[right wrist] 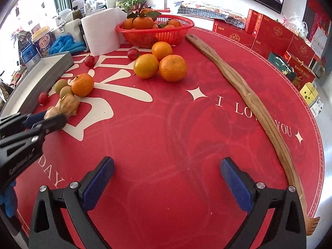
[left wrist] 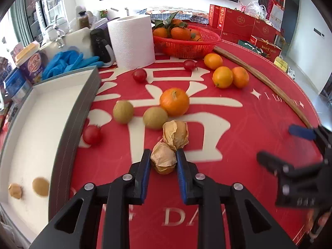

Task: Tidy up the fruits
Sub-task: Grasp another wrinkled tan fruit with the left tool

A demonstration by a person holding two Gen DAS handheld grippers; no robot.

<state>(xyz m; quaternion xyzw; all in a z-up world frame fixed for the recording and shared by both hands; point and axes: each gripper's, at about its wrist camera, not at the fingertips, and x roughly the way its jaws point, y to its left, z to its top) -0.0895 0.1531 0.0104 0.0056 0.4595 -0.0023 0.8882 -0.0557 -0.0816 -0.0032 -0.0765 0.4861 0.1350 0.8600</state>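
My left gripper (left wrist: pixel 163 152) is shut on a papery-husked golden berry (left wrist: pixel 164 162) that rests on the red tablecloth (left wrist: pixel 259 124). A second husked berry (left wrist: pixel 176 133) touches it just beyond. Past them lie two green-brown round fruits (left wrist: pixel 123 112), an orange (left wrist: pixel 174 101), cherry tomatoes (left wrist: pixel 92 134) and three more oranges (left wrist: pixel 222 76). A grey tray (left wrist: pixel 68 128) on the left holds two brown fruits (left wrist: pixel 40 186). My right gripper (right wrist: pixel 167 162) stands open over bare cloth with nothing between its fingers. It also shows at the right edge of the left wrist view as the right gripper (left wrist: pixel 274 142).
At the back stand a red basket (left wrist: pixel 186 47) of mandarins, a paper towel roll (left wrist: pixel 132 41) and blue gloves (left wrist: pixel 68 62). A long wooden stick (right wrist: pixel 249 95) lies along the table's right side. Red boxes (left wrist: pixel 238 22) are stacked beyond the table.
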